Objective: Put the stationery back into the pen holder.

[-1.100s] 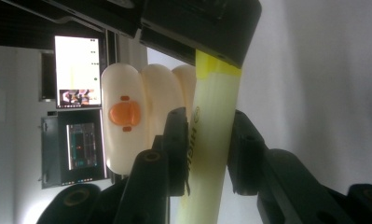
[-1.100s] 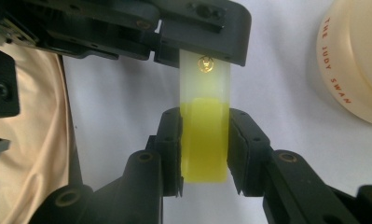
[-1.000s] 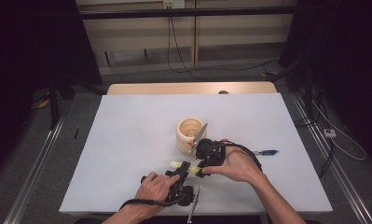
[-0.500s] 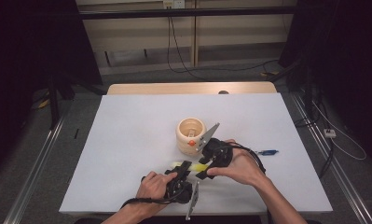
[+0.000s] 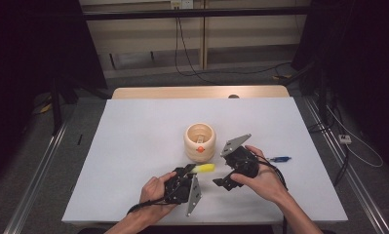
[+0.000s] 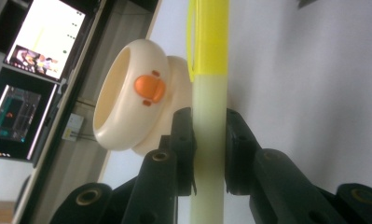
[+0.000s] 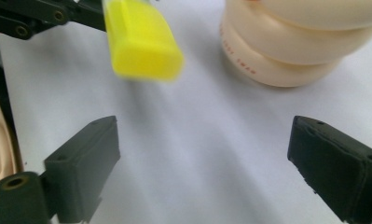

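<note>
The yellow highlighter [image 6: 209,116] sits clamped between the jaws of the left tool [image 5: 186,171], gripped on its pale barrel, with the bright yellow cap [image 5: 204,168] sticking out ahead of the jaws and off the worktop [image 5: 133,146]. Just beyond the cap stands a cream duck-faced cup [image 5: 200,141] with an orange beak, near the tip but apart from it.

The right tool [image 5: 221,181] holds nothing. Its jaws have just been opening and now stand wide, with bare worktop between them; in the right gripper view the cap [image 7: 141,39] hangs ahead and to one side of them. A blue pen [image 5: 279,159] lies farther out, past the right hand [image 5: 262,178].

Risks, as I judge them: the grip is on a smooth round barrel, so the highlighter could twist or slide if the left hand tilts. If the right tool closes on the cap off-centre, the cap could skid away, and a hard pull could knock the cup.

Small reddish lettering runs along the cup's lower ring [image 7: 242,53], too blurred to read. No brand shows on the highlighter.
</note>
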